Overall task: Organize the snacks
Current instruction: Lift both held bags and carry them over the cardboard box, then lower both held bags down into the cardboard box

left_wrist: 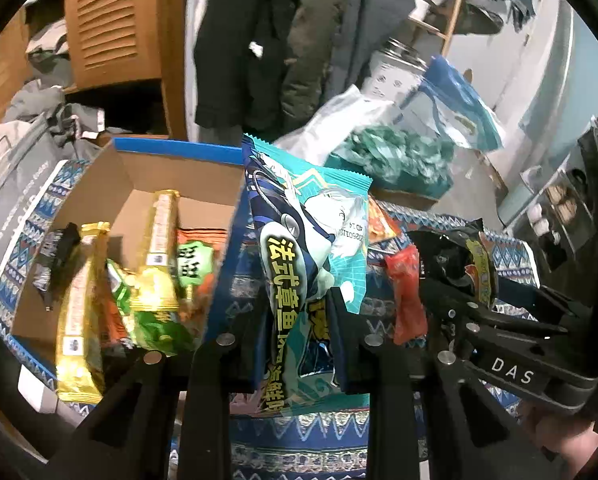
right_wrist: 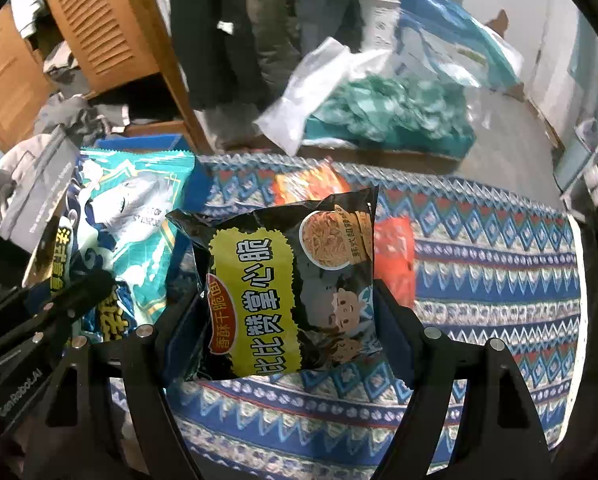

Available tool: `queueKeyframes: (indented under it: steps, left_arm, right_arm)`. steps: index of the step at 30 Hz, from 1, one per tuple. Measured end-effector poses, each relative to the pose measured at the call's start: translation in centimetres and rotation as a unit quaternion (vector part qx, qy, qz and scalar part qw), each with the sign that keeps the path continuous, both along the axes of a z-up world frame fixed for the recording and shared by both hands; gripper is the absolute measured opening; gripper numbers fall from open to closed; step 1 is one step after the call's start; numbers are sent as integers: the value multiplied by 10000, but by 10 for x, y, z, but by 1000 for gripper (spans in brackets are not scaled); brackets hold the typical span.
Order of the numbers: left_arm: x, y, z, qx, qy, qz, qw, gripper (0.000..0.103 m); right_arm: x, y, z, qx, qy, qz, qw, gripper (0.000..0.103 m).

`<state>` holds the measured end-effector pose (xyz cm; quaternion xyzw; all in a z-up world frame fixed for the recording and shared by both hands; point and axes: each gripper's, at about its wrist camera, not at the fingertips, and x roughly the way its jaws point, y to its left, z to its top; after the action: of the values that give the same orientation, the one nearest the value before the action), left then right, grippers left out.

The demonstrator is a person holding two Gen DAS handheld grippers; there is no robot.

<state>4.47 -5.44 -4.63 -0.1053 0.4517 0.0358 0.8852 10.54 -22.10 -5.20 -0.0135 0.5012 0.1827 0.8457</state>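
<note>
Left wrist view, going left to right: the cardboard box sits at the left edge of the patterned cloth, already holding snacks, and the left gripper is clamped on a teal packet hanging just right of the box wall, long axis upright. Further right, the right gripper grips a black noodle packet across its width, farther from the box, so the left hand likely drops first.

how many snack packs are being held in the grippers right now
2. The teal packet is pinched in the left gripper beside the cardboard box; the black noodle pack sits between the right gripper's fingers, above the patterned cloth.
</note>
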Motion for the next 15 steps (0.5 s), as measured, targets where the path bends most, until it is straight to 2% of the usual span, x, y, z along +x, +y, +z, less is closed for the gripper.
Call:
queueKeyframes:
  steps: [15]
  left_arm:
    - [-9,84,10,-198,-145,750,9969,27]
  right_arm:
    - [9,87,18,12,-183,644,9978,79]
